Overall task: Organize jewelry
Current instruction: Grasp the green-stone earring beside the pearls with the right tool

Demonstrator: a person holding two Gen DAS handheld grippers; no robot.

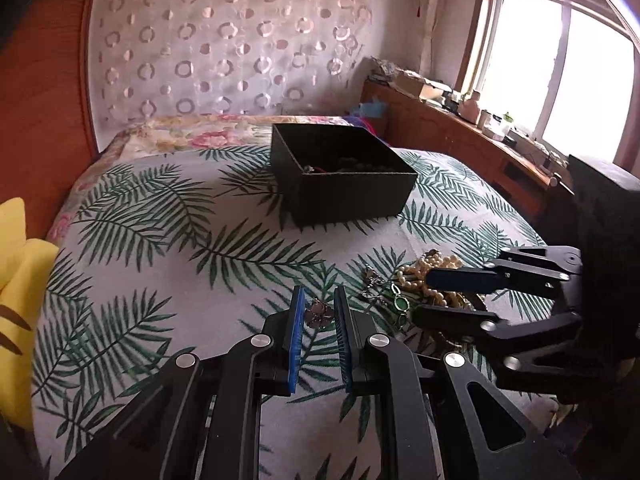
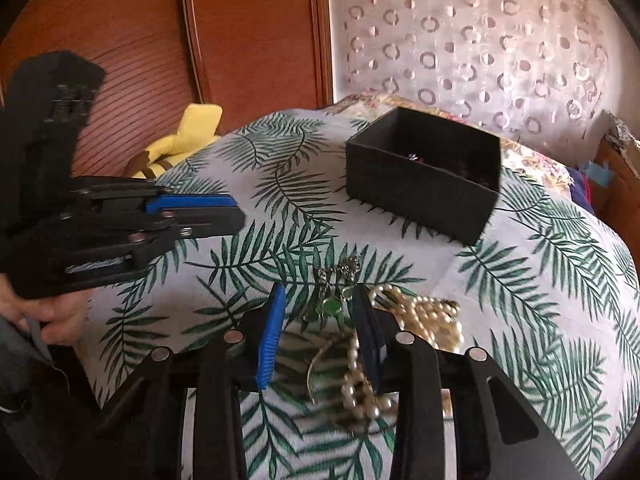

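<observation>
Jewelry lies in a loose pile on the bed [image 1: 168, 240], on the fern-print cover, near the front edge and well short of the box [image 1: 340, 176]. Order below runs left to right as seen from the left wrist view.

1. Plush toy [image 1: 20, 280]: yellow, at the far left edge of the bed, clear of the work area.

2. Left claw [image 1: 319, 300]: partly open, jaws parallel, blue pads facing each other. A small flower-shaped brooch [image 1: 319, 314] sits in the gap between the pads. Whether the pads touch it cannot be told; it appears to rest on the cover, not lifted. Placing the jaws astride the piece suits a pinch on a single flat item.

3. Box: black, lidless, upright, farther back near the middle of the bed. A few dark items already lie inside, so it likely serves as the collecting point. An open top permits a straight drop from above.

4. Green pendant [image 1: 401, 303] and its chain: just right of the brooch, at the edge of the pile.

5. Pearls [image 1: 424, 276]: tangled strands, touching the pendant chain. Tangling suggests strands may drag neighbours when lifted.

6. Right claw [image 2: 320, 300]: wide open, empty, low over the pile, the pendant [image 2: 332, 306] between its pads and the pearls [image 2: 428, 316] beside its right finger. Such a spread suits a bulkier grab.
</observation>
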